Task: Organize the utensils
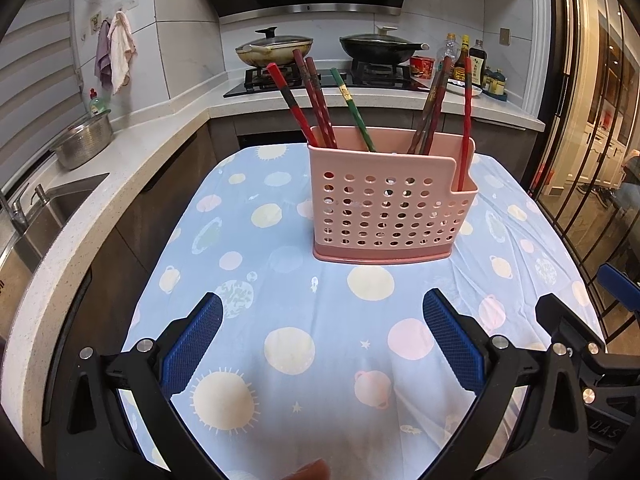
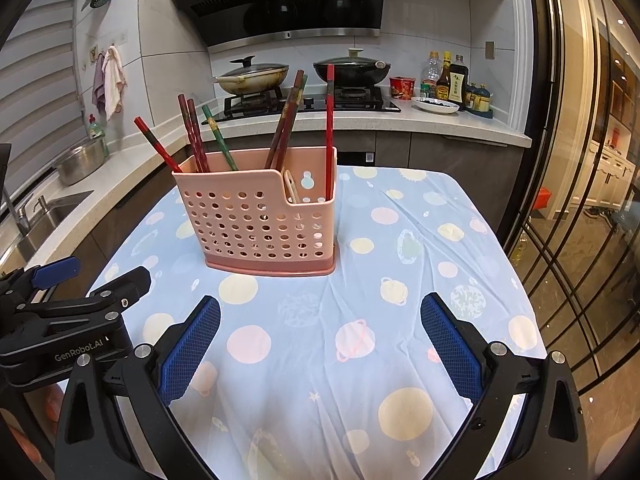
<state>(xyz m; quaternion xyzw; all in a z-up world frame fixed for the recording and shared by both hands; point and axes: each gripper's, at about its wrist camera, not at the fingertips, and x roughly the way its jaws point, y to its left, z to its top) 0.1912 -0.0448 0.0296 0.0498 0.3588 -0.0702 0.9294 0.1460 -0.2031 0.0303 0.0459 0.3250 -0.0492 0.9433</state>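
A pink perforated utensil holder (image 1: 390, 216) stands upright on the blue planet-print tablecloth (image 1: 320, 340); it also shows in the right wrist view (image 2: 258, 224). Several red and dark chopsticks and one green chopstick (image 1: 352, 110) stand in its main compartment. One red chopstick (image 1: 466, 128) stands in the lower side pocket, and shows in the right wrist view (image 2: 329, 132). My left gripper (image 1: 322, 312) is open and empty, short of the holder. My right gripper (image 2: 320, 314) is open and empty, also short of it. No loose utensils lie on the cloth.
A counter with a sink (image 1: 44, 216) and a metal colander (image 1: 84, 142) runs along the left. The stove behind holds two lidded pans (image 1: 276, 48). Sauce bottles (image 2: 452, 80) stand at the back right. Glass doors (image 2: 580, 200) are on the right.
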